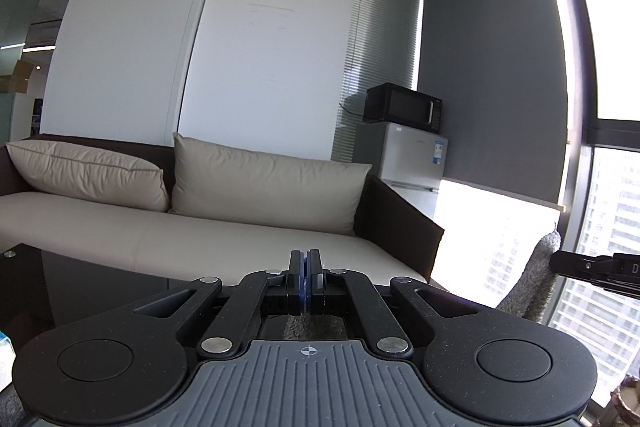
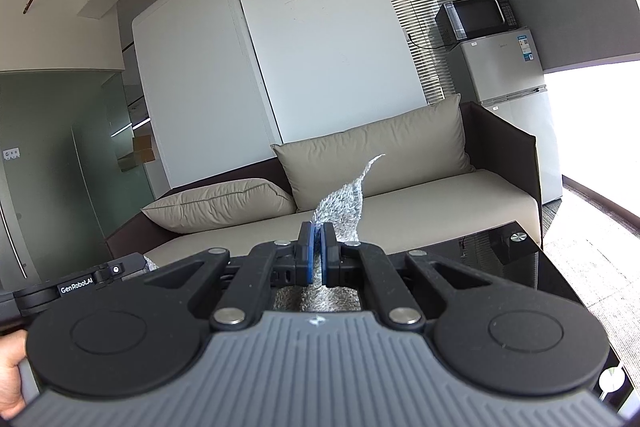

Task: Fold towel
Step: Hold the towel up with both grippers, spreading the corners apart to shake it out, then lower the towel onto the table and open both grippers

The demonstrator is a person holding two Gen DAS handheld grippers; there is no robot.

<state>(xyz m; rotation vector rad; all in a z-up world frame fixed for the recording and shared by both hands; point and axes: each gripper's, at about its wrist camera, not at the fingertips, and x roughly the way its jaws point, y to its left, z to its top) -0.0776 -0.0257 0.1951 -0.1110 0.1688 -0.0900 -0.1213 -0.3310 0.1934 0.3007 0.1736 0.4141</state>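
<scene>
Left wrist view: my left gripper (image 1: 306, 261), blue pads pressed together; grey pile shows just behind and under them, so I take it as clamped on the towel (image 1: 528, 283), which also hangs at far right beside my other gripper's black body. Beyond: beige sofa (image 1: 200, 239), two cushions, microwave (image 1: 404, 105) on a small fridge (image 1: 412, 159).

Right wrist view: my right gripper (image 2: 317, 247), jaws closed on the towel (image 2: 344, 203); one corner stands up above the pads, more fabric lies beneath them. Black glass table (image 2: 500, 255) lower right. A hand (image 2: 12, 379) at lower left edge.
</scene>
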